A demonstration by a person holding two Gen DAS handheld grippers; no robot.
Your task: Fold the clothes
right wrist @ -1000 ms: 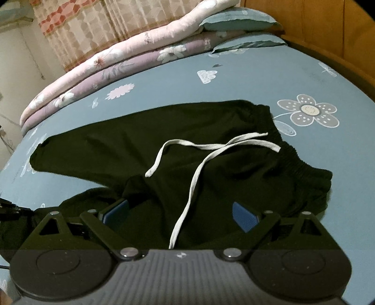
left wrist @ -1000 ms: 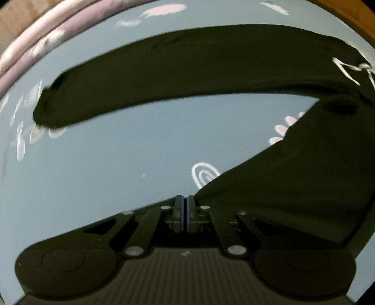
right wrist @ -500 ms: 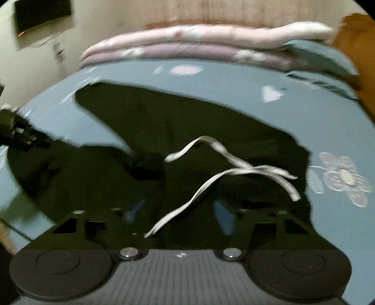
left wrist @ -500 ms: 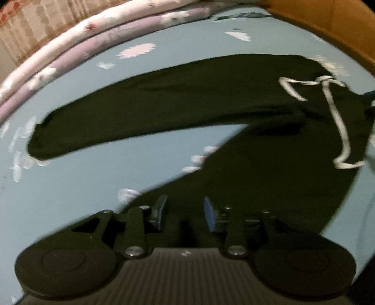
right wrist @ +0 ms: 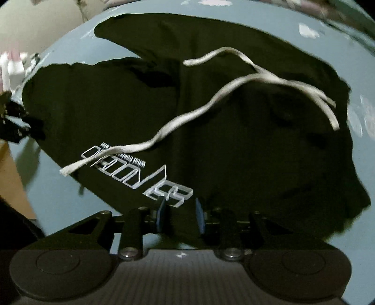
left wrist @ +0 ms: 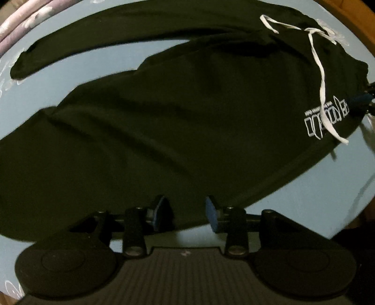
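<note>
Black trousers (left wrist: 187, 117) with a white drawstring (left wrist: 322, 77) lie spread on a blue flowered bedsheet (left wrist: 304, 199). My left gripper (left wrist: 186, 211) points down at the near edge of the closer leg, jaws partly apart, black cloth lying between the blue pads. In the right wrist view the same trousers (right wrist: 257, 140) show their waist end, the drawstring (right wrist: 199, 110) and a white printed logo (right wrist: 140, 176). My right gripper (right wrist: 180, 215) hangs over the waist edge just below the logo. Its jaws are closing with cloth between them.
Rolled pink and lilac quilts (left wrist: 21, 18) lie at the far side of the bed, and a wooden bed frame (left wrist: 351, 18) curves round the right. The other gripper (right wrist: 16, 122) shows at the left edge of the right wrist view, beside the bed's edge (right wrist: 11, 183).
My left gripper went from shut to partly open and slid sideways over the near leg. My right gripper tipped down toward the waist and its wide jaws narrowed around the cloth.
</note>
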